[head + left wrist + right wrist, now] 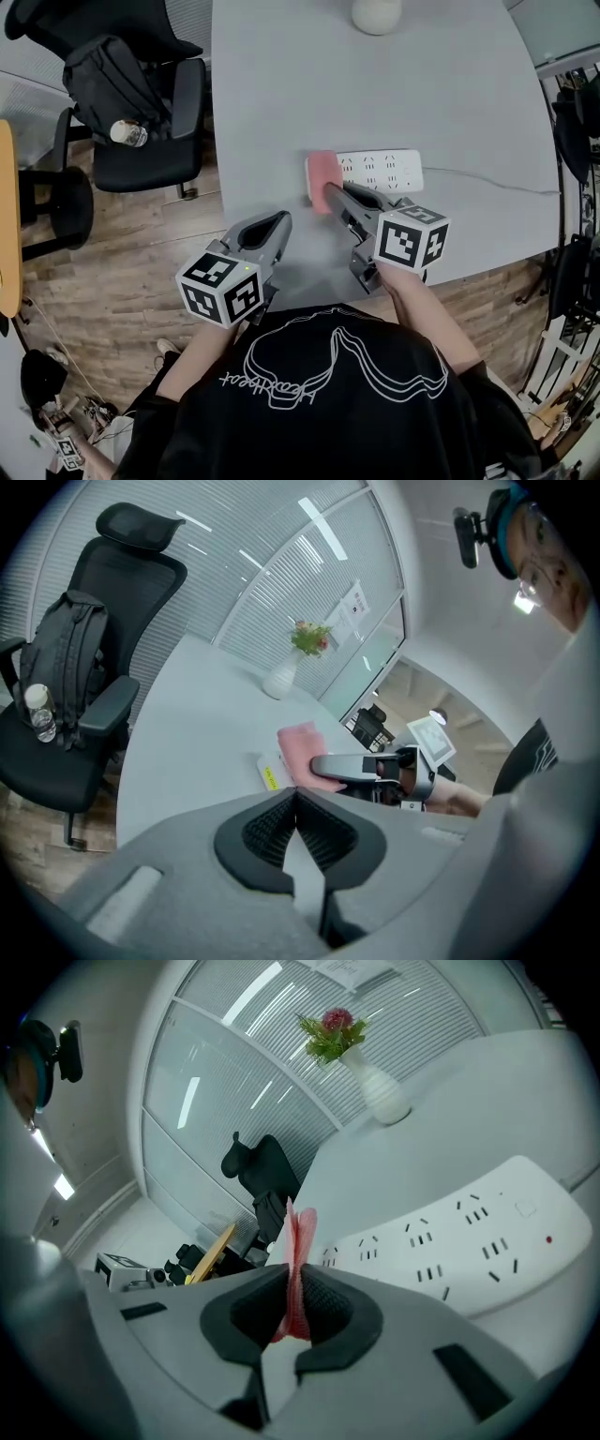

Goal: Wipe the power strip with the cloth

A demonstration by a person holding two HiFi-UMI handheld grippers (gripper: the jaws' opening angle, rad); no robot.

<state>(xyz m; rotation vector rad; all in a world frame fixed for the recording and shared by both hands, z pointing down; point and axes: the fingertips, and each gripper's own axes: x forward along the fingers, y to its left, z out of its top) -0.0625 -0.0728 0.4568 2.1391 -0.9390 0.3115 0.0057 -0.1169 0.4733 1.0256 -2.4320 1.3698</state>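
A white power strip [380, 170] lies on the grey table [375, 94], its cord running off to the right. A pink cloth [322, 181] covers the strip's left end. My right gripper [331, 195] is shut on the pink cloth [297, 1269], with the power strip [469, 1241] just to its right in the right gripper view. My left gripper [279, 221] hovers at the table's near edge, shut with nothing between its jaws. In the left gripper view the cloth [302, 752] and the strip's end [269, 772] show beyond the shut left gripper [294, 797].
A white vase [377, 14] with flowers stands at the table's far side. A black office chair [131, 103] with a backpack and a bottle [127, 133] is left of the table. Wooden floor lies below the near edge.
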